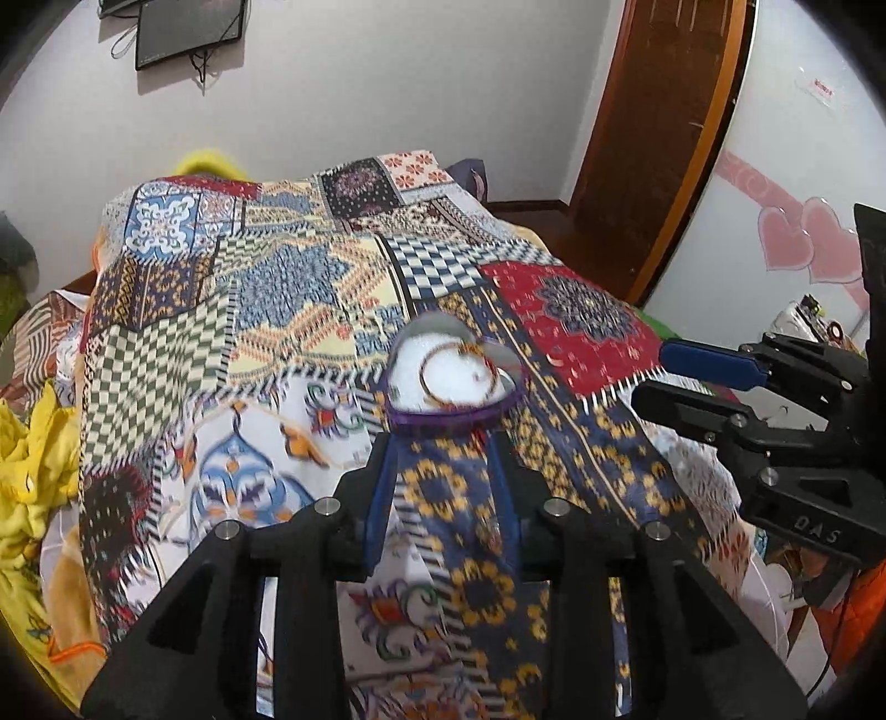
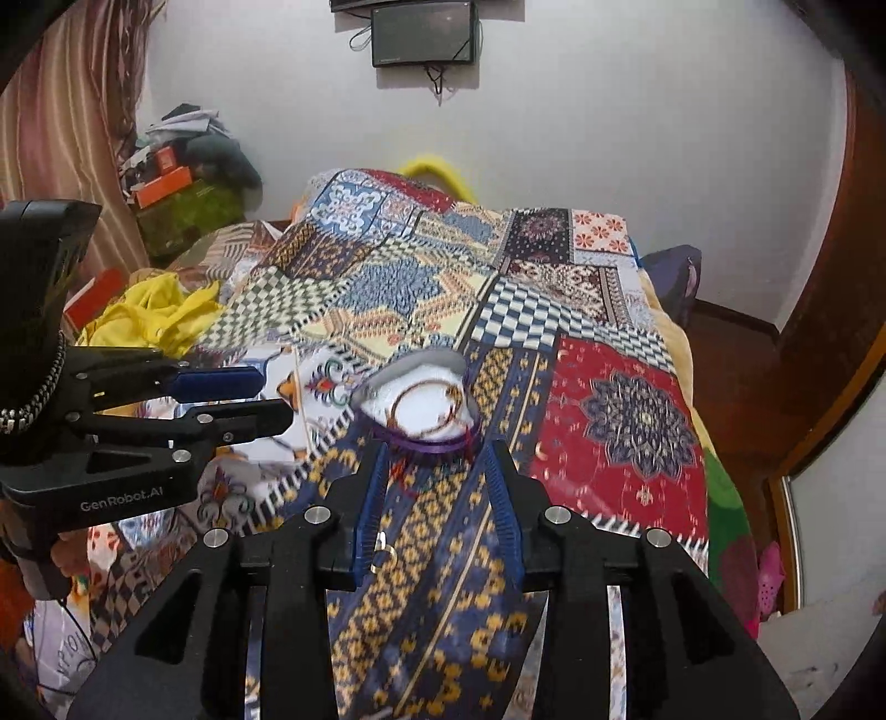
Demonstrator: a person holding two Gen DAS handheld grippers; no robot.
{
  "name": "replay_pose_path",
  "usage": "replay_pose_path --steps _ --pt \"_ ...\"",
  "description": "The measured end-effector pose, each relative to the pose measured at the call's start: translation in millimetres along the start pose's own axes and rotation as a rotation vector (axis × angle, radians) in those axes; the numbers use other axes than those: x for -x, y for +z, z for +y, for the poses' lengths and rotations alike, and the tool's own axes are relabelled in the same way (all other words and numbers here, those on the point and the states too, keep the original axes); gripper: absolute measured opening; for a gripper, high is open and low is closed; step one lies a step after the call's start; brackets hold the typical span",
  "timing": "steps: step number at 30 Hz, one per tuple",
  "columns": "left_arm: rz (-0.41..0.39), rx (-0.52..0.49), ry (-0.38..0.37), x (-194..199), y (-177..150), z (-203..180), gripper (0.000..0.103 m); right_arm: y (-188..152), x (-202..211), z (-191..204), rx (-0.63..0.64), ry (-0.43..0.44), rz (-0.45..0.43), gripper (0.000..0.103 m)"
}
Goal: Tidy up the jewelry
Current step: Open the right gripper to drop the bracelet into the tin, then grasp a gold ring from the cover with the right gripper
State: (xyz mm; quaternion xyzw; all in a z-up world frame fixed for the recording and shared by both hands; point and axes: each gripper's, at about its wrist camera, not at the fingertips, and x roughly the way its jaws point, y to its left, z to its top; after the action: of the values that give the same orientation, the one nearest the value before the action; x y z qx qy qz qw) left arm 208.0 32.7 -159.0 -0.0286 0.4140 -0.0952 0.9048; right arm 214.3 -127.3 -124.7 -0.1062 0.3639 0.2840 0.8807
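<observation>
A heart-shaped purple jewelry box (image 1: 451,382) with a white lining lies open on the patterned bedspread (image 1: 266,310). A thin reddish-gold bangle (image 1: 443,371) rests inside it. The box also shows in the right wrist view (image 2: 421,407), with the bangle (image 2: 426,404) in it. My left gripper (image 1: 443,443) is open and empty, its fingertips just short of the box's near edge. My right gripper (image 2: 437,448) is open and empty, also just before the box. A small gold ring (image 2: 382,548) lies on the bedspread between the right fingers (image 2: 368,498).
Yellow cloth (image 1: 33,459) is bunched at the bed's left side. A wooden door (image 1: 659,138) stands at the right. A dark speaker (image 2: 423,33) hangs on the wall. Boxes and clutter (image 2: 177,183) are stacked at the far left.
</observation>
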Motion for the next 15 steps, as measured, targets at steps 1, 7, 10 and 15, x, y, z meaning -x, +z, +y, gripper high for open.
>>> replay_pose_path --steps 1,7,10,15 --pt "0.005 -0.003 -0.002 1 -4 -2 0.033 -2 0 0 -0.002 0.001 0.005 0.033" --pt "0.059 -0.036 -0.016 -8 -29 -15 0.033 -22 -5 -2 -0.017 0.005 0.05 0.033" --pt "0.083 -0.047 -0.022 -15 -38 -21 0.033 -32 -9 -3 -0.019 0.006 0.077 0.033" --pt "0.128 -0.057 -0.035 -34 -47 -28 0.033 -49 -14 -2 -0.016 0.013 0.115 0.033"
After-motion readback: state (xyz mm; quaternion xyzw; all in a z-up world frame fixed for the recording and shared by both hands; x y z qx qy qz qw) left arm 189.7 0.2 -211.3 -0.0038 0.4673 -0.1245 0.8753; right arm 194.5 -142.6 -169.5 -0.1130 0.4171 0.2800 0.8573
